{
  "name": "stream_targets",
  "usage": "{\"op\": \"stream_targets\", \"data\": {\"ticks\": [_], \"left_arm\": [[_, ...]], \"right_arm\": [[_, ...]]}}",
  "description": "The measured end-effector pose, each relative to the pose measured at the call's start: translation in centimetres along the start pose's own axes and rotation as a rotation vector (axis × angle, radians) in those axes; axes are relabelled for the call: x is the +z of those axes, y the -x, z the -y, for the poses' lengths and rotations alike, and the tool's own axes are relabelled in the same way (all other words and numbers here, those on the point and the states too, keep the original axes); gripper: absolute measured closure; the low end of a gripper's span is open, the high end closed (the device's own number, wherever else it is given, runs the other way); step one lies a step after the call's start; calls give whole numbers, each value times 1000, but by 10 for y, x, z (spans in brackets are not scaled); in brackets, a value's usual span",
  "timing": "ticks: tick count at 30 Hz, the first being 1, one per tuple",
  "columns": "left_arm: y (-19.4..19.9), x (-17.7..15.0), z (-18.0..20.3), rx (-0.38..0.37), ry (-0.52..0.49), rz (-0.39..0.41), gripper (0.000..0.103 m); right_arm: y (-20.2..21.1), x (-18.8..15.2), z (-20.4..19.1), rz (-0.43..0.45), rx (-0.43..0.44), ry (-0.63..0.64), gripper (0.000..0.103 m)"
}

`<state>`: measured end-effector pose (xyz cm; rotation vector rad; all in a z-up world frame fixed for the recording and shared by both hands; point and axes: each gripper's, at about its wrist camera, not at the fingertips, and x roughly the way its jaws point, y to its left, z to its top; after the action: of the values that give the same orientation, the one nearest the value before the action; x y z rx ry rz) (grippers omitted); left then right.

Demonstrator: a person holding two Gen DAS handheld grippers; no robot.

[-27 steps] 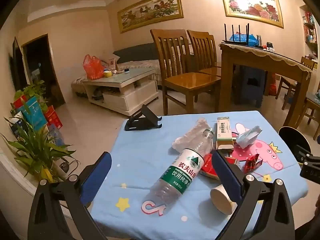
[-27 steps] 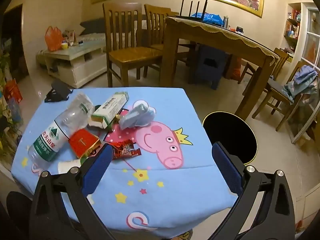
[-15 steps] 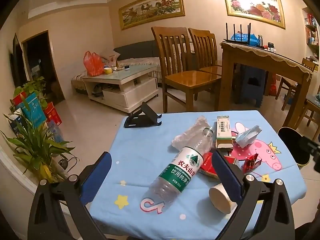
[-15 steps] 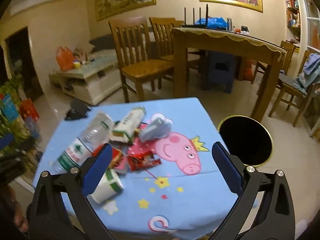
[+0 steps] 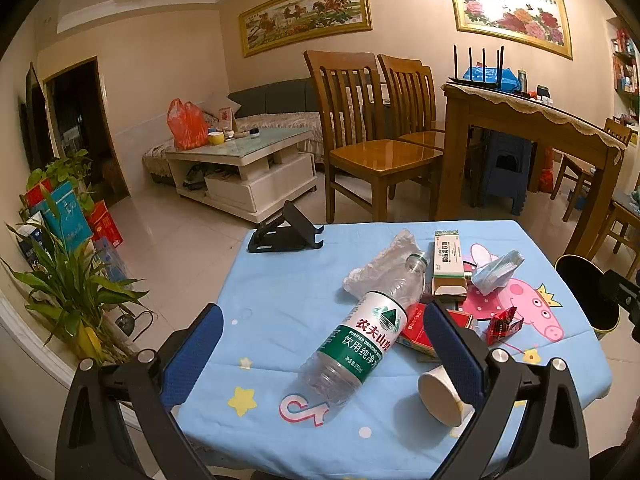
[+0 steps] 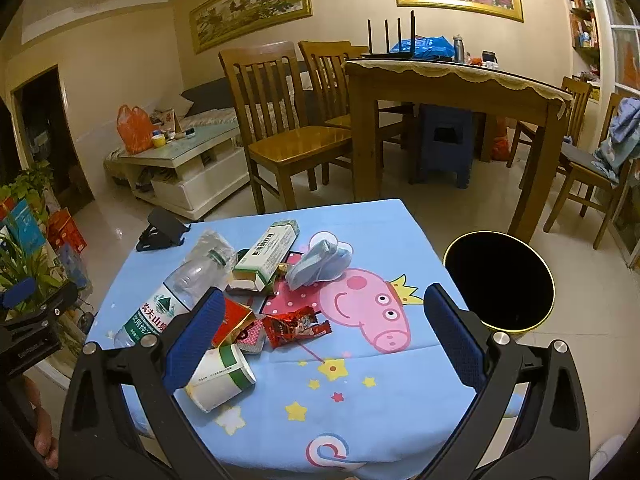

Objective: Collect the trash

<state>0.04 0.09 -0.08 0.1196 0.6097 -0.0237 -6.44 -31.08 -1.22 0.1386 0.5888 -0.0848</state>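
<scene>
Both grippers hover above the near edge of the counter with nothing between their blue pads: the left gripper has its jaws spread wide and empty, and the right gripper likewise. Nearest to the grippers, a paper cup lies on its side close to the front edge. Just behind it lie a red carton and a red wrapper, close together. To their left a plastic bottle lies flat, its cap end pointing away toward a green and white box, with a crumpled blue mask just beside that box. A black phone stand sits at the far left corner and is probably not trash. The black bin stands on the floor beside the right edge of the counter. No item has been collected yet. For the first pick, the cup is the likely choice for either gripper; approach with the pads across its side wall and close gently, since thin paper will crush. The bottle will roll if nudged, so straddle its labelled middle squarely before closing. Carry each item fully over the bin opening before releasing.
</scene>
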Motion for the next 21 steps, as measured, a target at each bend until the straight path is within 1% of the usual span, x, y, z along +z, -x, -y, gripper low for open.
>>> {"op": "stream_targets", "data": {"ticks": [2, 4, 6, 7, 8, 9, 11, 13, 17, 19, 20, 21], "left_arm": [[0, 0, 0, 2, 1, 0, 6], [0, 0, -1, 0, 1, -1, 6], [0, 0, -1, 2, 1, 1, 6], [0, 0, -1, 1, 1, 1, 6], [0, 0, -1, 2, 0, 0, 6], [0, 0, -1, 1, 1, -1, 6], [0, -1, -1, -1, 2, 0, 6], [0, -1, -2, -1, 2, 0, 6], [0, -1, -2, -1, 4, -2, 6], [0, -2, -1, -1, 5, -4, 6], [-2, -3, -2, -2, 6, -5, 6], [-2, -3, -2, -2, 6, -4, 6]], "right_arm": [[11, 8, 0, -18, 11, -11, 5], [12, 8, -6, -36, 28, -26, 5], [15, 12, -15, -44, 18, -34, 5], [24, 13, -9, -47, 18, -35, 5], [14, 14, -28, -51, 6, -36, 5], [12, 15, -34, -48, 3, -39, 5], [22, 19, -32, -40, -2, -40, 5], [13, 21, -49, -45, -19, -34, 5], [15, 22, -55, -48, -26, -17, 5], [9, 19, -57, -50, -25, -17, 5], [9, 18, -57, -34, 0, -31, 5], [9, 18, -57, -34, -2, -32, 5]]}}
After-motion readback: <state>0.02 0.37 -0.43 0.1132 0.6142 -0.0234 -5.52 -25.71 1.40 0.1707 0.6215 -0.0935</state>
